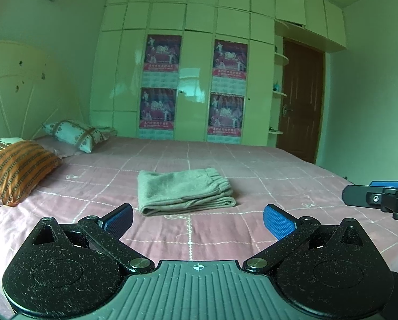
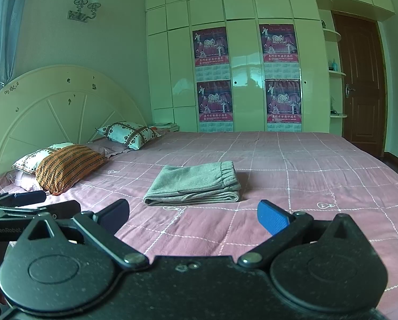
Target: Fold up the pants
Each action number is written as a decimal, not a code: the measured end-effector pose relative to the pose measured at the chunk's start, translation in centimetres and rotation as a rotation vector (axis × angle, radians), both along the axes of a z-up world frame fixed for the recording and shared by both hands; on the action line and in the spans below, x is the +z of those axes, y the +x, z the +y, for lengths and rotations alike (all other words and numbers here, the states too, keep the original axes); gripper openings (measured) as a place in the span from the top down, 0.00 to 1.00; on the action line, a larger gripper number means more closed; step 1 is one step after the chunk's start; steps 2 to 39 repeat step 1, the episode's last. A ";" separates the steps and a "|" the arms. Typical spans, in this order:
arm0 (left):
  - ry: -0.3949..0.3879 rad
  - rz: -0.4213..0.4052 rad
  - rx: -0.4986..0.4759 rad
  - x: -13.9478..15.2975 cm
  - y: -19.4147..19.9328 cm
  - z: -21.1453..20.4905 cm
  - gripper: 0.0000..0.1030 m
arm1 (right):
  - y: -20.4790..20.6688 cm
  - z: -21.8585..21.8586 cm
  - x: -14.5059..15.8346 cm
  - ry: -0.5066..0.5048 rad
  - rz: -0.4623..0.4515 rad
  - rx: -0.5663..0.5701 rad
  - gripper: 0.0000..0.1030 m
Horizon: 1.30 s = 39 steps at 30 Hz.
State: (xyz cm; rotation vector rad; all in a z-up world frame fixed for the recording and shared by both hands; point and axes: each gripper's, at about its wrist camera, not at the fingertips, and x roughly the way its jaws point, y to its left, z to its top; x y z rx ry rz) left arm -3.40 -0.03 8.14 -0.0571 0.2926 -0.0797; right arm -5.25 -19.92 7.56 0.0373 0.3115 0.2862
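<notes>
The pants (image 1: 186,192) are seen folded into a compact, layered rectangle on the pink checked bedspread (image 1: 278,165), ahead of both grippers and roughly centred between their fingers. The elastic waistband is turned to the far right; the stacked fold edges face the grippers. The grey fabric is judged soft, light and limp, with a slightly fuzzy surface that should not slip against the ribbed pads. Layers are expected to sag or slide apart if lifted by one edge only. A hold is best taken on the near stacked edge, pinching all layers together, or at both short ends.

The left gripper (image 1: 198,220) is spread wide and holds nothing. The right gripper (image 2: 193,214) is likewise spread and empty. Neither touches the pants.

"GenRobot" is read on the left gripper's body in the right wrist view. "2010" is read on the posters (image 2: 212,46) on the wardrobe (image 2: 252,13) beyond; smaller print is not legible.
</notes>
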 end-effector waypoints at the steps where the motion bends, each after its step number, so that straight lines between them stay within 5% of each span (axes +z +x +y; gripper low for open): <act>1: 0.002 -0.001 0.010 0.0 0.0 -0.1 0.00 | 0.0 0.0 0.0 0.000 0.000 0.000 0.06; 39: 0.002 -0.001 0.010 0.0 0.0 -0.1 0.00 | 0.0 0.0 0.0 0.000 0.000 0.000 0.06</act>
